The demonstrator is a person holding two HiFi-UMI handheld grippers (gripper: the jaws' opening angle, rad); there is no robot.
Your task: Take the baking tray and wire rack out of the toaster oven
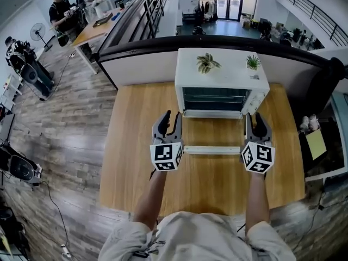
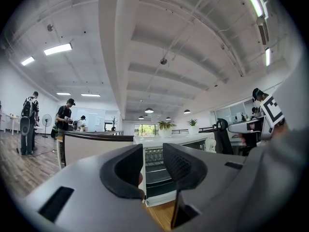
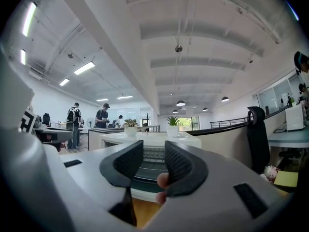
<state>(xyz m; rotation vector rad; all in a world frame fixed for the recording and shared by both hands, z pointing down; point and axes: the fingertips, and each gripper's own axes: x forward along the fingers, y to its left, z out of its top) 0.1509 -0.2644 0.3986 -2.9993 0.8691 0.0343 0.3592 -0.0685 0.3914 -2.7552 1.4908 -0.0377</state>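
Straight ahead of both hand-held grippers, inside the white toaster oven (image 1: 220,78), the wire rack (image 2: 154,156) sat across the cavity. The baking tray (image 2: 157,175) lay on the level below it. The oven door (image 1: 212,150) hung open toward the grippers, and its white front edge lay between the two of them.

The left hand-held gripper (image 1: 169,121) was held level just beside the door's left side. Its jaws stood partly apart with nothing between them, and only the oven's interior showed through the gap. The right hand-held gripper (image 1: 254,121) was level at the door's right side. Its jaws were also apart and empty, with a fingertip (image 3: 161,180) of the person showing under one of them. Neither gripper appeared to touch the oven.

Beneath both grippers spread the wooden tabletop (image 1: 136,162). Beyond them, on the oven's top, stood two small potted plants (image 1: 207,63) (image 1: 253,62). Well off to the left gripper's far left, people (image 1: 61,10) stood at a desk beside a floor fan (image 1: 38,32).
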